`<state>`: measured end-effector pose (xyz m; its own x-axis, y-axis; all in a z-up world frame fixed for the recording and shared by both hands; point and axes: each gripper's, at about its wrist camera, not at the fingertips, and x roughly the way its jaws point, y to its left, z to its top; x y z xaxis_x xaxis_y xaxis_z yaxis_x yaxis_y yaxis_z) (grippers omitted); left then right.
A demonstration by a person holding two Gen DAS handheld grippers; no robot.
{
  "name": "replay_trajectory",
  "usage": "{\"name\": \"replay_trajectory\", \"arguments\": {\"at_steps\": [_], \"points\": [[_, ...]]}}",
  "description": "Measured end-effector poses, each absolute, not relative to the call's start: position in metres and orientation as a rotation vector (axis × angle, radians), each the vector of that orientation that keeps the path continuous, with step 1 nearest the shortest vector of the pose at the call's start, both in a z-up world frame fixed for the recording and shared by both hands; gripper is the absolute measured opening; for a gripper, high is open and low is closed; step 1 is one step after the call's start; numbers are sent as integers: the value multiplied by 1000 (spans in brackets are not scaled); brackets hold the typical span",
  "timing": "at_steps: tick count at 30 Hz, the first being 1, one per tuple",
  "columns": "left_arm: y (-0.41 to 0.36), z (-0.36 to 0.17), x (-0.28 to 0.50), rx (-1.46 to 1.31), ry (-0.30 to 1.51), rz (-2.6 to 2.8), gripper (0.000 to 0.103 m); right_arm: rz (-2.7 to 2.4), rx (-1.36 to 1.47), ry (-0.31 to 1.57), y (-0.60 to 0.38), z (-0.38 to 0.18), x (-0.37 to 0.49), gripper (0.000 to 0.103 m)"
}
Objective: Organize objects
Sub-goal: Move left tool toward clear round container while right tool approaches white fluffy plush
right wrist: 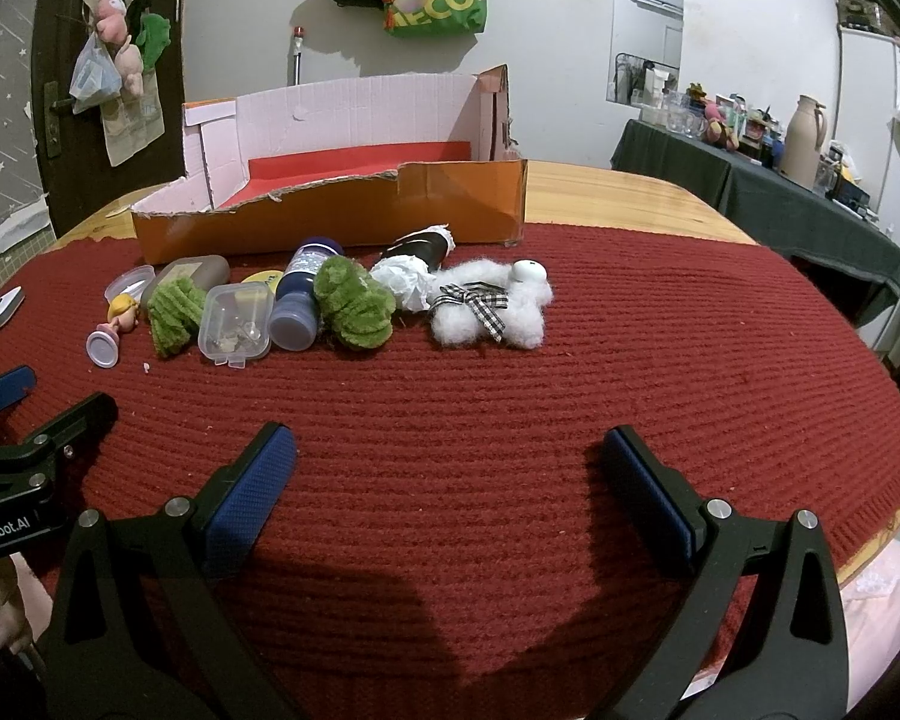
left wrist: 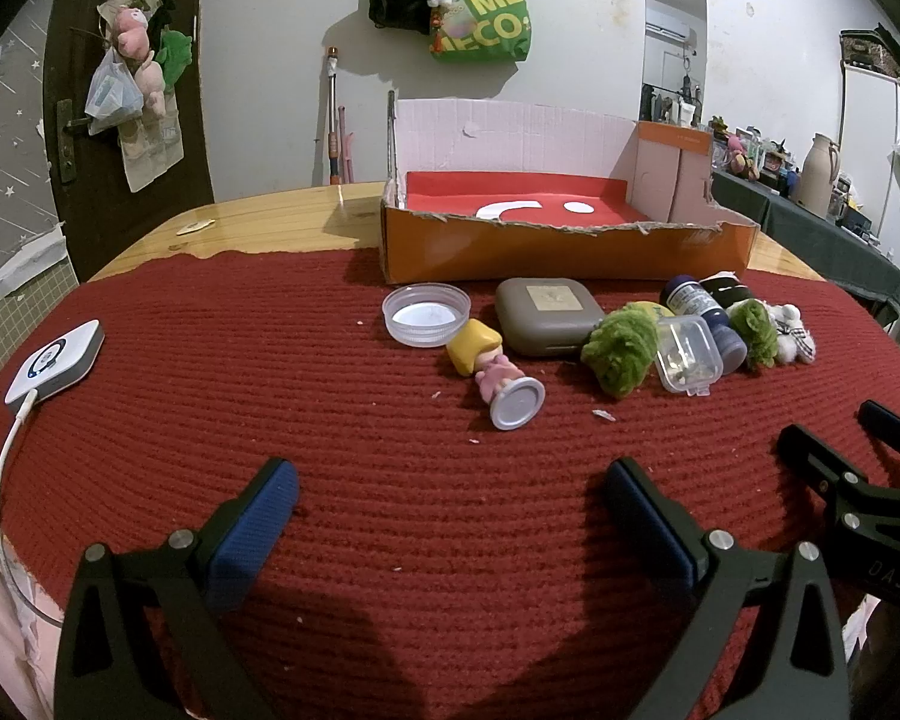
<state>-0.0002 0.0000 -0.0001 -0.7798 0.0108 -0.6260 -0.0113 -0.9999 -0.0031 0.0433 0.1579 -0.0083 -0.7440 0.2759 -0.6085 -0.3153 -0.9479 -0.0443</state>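
Nothing sits in the box [left wrist: 564, 252] yet; every item lies on the red mat [left wrist: 270, 360] before it. Both the left gripper [left wrist: 450, 504] and right gripper [right wrist: 447, 468] hover wide and empty. Nearest, the doll [left wrist: 495, 369] lies toppled, base toward the left camera, head toward the box.

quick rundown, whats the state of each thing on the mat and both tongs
left tongs: open, holding nothing
right tongs: open, holding nothing
cardboard box: open top, front wall torn low
figurine: lying on its side
clear lid: upturned, alone
grey case: shut, flat
small clear box: shut, small bits inside
dark bottle: tipped over, cap on
white plush: lying flat
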Motion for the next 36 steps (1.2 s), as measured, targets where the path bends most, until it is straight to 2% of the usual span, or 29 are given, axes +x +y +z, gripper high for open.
{"name": "replay_trajectory", "arguments": {"at_steps": [20,31,36], "points": [[-4,1,-8,-1053,-19,2921,103,2713,-937,119,165,1,47,103],[-31,41,-36,-1027,-105,2832,103,2694,-867,161,203,38,33,103],[-42,48,-55,-1059,-94,2775,100,2670,-929,80,215,41,17,103]]}}
